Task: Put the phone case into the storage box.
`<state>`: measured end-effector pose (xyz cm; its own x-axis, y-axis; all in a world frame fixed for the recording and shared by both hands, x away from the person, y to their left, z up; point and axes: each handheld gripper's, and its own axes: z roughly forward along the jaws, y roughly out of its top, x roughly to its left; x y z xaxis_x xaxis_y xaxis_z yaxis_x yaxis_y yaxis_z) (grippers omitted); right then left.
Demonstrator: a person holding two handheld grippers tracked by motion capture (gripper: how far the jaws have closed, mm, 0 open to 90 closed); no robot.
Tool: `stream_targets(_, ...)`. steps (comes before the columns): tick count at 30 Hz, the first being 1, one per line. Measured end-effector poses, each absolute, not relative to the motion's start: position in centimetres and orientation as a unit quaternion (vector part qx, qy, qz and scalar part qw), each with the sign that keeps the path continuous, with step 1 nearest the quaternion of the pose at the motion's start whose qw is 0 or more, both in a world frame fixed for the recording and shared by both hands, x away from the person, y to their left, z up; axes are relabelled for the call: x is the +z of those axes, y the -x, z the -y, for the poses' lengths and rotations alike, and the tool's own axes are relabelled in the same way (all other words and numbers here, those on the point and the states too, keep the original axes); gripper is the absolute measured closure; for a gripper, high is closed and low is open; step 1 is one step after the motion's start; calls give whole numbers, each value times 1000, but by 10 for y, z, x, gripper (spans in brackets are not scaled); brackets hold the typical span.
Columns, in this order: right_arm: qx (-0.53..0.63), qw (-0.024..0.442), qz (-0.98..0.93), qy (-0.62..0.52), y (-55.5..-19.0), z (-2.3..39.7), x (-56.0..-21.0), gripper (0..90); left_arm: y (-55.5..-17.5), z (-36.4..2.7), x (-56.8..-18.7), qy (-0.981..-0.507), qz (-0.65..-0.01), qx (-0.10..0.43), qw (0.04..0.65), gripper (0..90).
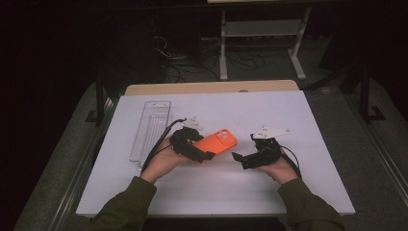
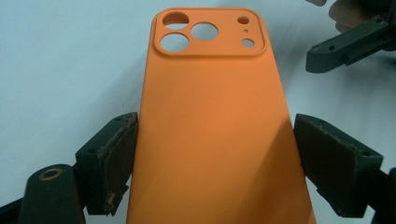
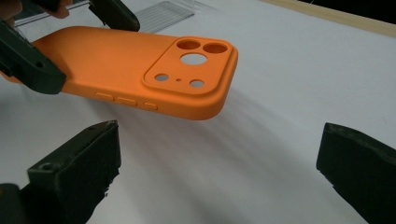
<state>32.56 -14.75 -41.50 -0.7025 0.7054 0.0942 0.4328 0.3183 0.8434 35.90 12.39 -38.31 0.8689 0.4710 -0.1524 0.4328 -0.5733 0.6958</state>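
Orange phone case (image 1: 216,141) pinched across its width by left claw (image 1: 204,155), long axis pointing away; right claw (image 1: 239,157) spread, just beside.

Dark room, white table (image 1: 288,110)

My left gripper (image 1: 204,153) has the orange phone case (image 1: 217,141) between its fingers above the white tabletop (image 1: 288,110). The right gripper (image 1: 239,157) sits close by, and the clear tray (image 1: 151,127) is off left.
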Motion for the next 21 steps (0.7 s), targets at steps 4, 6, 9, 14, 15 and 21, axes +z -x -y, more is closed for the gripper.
stream_targets(4,460,155,-799,-355,-325,148,-417,0,-360,-124,-383,-893,-245,25,376,161)
stream_targets(6,456,162,-801,-352,-325,148,-418,0,-358,-122,-384,-886,-257,20,385,161)
stream_targets(9,448,171,-804,-351,-324,147,-420,0,-358,-122,-384,-888,-251,21,384,161)
stream_targets(14,436,190,-809,-347,-323,146,-421,0,-358,-122,-384,-890,-249,20,381,162)
stream_targets(15,434,194,-809,-345,-322,146,-422,0,-357,-122,-384,-889,-252,18,383,162)
stream_targets(21,424,216,-813,-336,-321,147,-422,0,-358,-122,-384,-889,-250,18,383,161)
